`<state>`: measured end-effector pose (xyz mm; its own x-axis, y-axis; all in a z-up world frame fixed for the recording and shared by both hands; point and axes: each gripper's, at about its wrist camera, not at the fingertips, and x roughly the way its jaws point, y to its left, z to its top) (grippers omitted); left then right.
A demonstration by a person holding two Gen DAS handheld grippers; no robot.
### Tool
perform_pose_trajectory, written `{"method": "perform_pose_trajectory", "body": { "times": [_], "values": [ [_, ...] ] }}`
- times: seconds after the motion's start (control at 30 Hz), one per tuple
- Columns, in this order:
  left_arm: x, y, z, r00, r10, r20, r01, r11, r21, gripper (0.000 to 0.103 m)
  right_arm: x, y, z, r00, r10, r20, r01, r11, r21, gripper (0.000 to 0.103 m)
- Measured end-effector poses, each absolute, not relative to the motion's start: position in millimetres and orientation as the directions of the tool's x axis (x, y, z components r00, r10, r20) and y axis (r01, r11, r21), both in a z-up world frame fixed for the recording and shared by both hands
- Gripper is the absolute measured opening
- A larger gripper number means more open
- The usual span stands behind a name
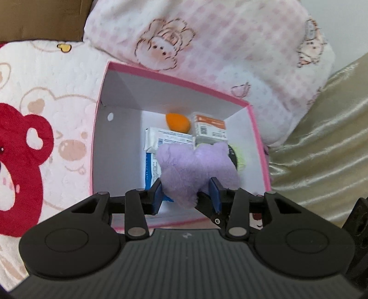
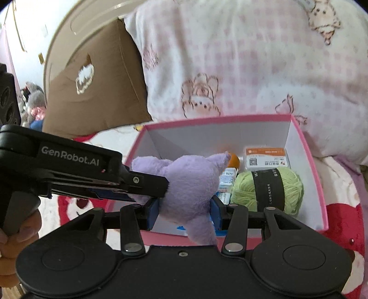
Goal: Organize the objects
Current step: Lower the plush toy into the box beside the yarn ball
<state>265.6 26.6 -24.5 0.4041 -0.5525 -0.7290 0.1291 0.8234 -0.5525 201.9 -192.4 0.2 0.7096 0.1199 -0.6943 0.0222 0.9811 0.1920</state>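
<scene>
in the left wrist view the purple plush toy (image 1: 195,170) hides most of the yarn ball (image 1: 238,158) at its 3 o'clock and the lower part of the white packet (image 1: 170,138). the orange ball (image 2: 233,161) is mostly hidden behind the plush in the right wrist view. print on the small carton (image 2: 265,158) is too small to read. the cardboard box (image 1: 43,20) is cut off at 11 o'clock.

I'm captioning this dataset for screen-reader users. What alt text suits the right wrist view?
Both grippers, right gripper and left gripper, clamp a purple plush toy above an open pink box holding green yarn, small cartons and an orange object, on cartoon-print bedding.
</scene>
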Motion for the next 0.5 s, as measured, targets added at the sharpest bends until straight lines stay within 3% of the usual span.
{"method": "perform_pose_trajectory", "body": {
  "times": [0.5],
  "values": [
    [286, 13, -54, 0.386, -0.455, -0.803, 0.135, 0.888, -0.439, 0.041, 234, -201, -34, 0.607, 0.132, -0.784, 0.04, 0.98, 0.195, 0.051]
  ]
}}
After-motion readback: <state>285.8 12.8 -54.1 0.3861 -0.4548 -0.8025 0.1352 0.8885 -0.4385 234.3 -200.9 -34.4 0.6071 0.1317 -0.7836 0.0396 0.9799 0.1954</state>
